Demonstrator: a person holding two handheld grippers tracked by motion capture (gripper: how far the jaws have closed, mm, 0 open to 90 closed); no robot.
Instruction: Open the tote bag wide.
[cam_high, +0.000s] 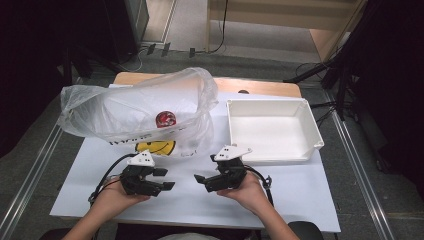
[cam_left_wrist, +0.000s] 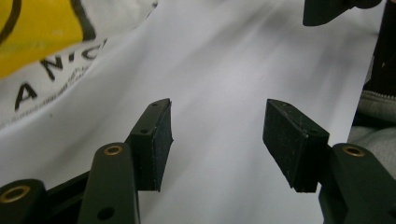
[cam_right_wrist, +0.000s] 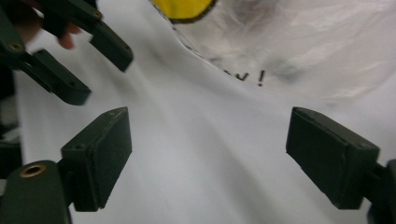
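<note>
1. The left gripper (cam_high: 166, 178) and right gripper (cam_high: 206, 170) are held with jaws apart, nothing between them, near the table's front edge.
2. The clear plastic bag (cam_high: 135, 102) lies just beyond; its print is partly hidden by folds; a red round item (cam_high: 165, 119) inside cannot be identified.

Right tongs (cam_right_wrist: 208, 156) agape, plastic bag (cam_right_wrist: 303, 42) beyond

A plastic bag (cam_high: 137, 107) is spread over the far left of the table (cam_high: 300, 195), with a ball (cam_high: 165, 119) inside it. A tray (cam_high: 272, 131) is set to its right. Both grippers, left (cam_high: 164, 178) and right (cam_high: 205, 171), are held near the bag, side by side.
</note>
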